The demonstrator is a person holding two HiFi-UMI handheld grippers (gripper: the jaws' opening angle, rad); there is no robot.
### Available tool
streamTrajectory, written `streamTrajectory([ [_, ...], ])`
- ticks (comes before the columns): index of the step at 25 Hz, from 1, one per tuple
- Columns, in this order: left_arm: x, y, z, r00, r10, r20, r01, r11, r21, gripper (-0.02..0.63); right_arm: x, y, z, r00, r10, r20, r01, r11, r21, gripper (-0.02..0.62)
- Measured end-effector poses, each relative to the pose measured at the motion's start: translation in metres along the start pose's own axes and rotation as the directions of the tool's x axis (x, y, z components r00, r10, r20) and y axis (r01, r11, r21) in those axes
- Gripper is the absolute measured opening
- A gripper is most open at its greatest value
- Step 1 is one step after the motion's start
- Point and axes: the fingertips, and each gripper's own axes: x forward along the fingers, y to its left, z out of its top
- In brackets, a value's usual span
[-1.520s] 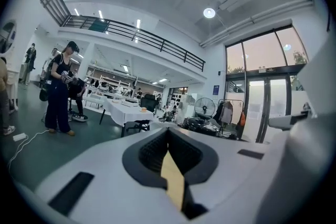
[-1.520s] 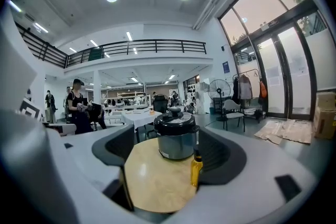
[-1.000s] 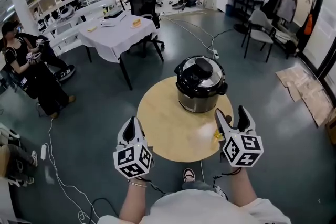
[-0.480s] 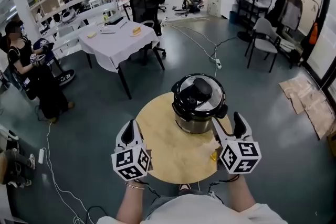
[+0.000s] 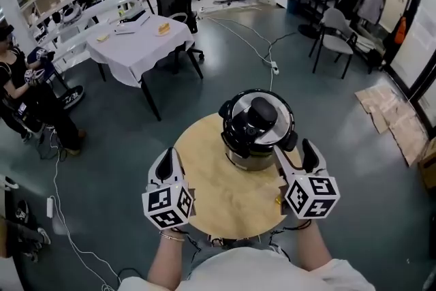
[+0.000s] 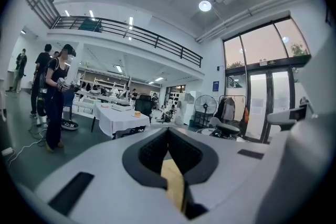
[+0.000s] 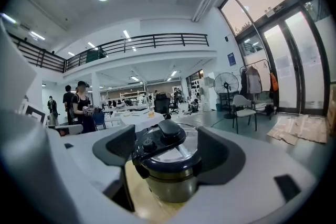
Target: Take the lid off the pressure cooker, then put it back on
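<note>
The pressure cooker [image 5: 257, 140] stands on the far right part of the round wooden table [image 5: 208, 180]. Its lid [image 5: 272, 129] is seated, with the black handle [image 5: 260, 112] on top. The step in hand is judged to be the approach, with the lid not yet gripped.

The right gripper [image 5: 296, 152] is held just near of the cooker, towards its right side. Its jaws are spread wide with nothing between them. In the right gripper view the cooker is framed between the jaws but is not touched.

The left gripper [image 5: 167, 160] is held over the near left edge of the table, well apart from the cooker, its jaws pressed together on nothing.

For a sound grasp, the right gripper should be raised to the handle's height. Its open jaws should be squared across the handle before they are closed. A twist is probably needed to unlock the lid, so it should be turned before it is lifted. The body may need steadying by the left gripper, which would first have to be opened.
</note>
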Motion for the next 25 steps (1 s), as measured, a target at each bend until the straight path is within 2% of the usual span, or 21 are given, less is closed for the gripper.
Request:
streamTrajectory([
  [9,0.020,0.025,0.000,0.999,-0.044,-0.015,0.044,0.999,-0.012,-0.005,0.016,0.015,0.004,0.999,-0.050,-0.012,0.050,0.999,-0.021,0.377],
  [20,0.016,0.061,-0.007,1.000,0.000,-0.022,-0.001,0.999,-0.041,-0.005,0.050,0.023,0.033,1.000,-0.024,-0.019,0.022,0.996,-0.089,0.379],
  [25,0.007,0.076,-0.009,0.999,0.044,-0.027,-0.045,0.998,-0.051,-0.005,0.073,0.025,0.041,0.999,0.017,-0.050,-0.023,0.991,-0.132,0.380],
])
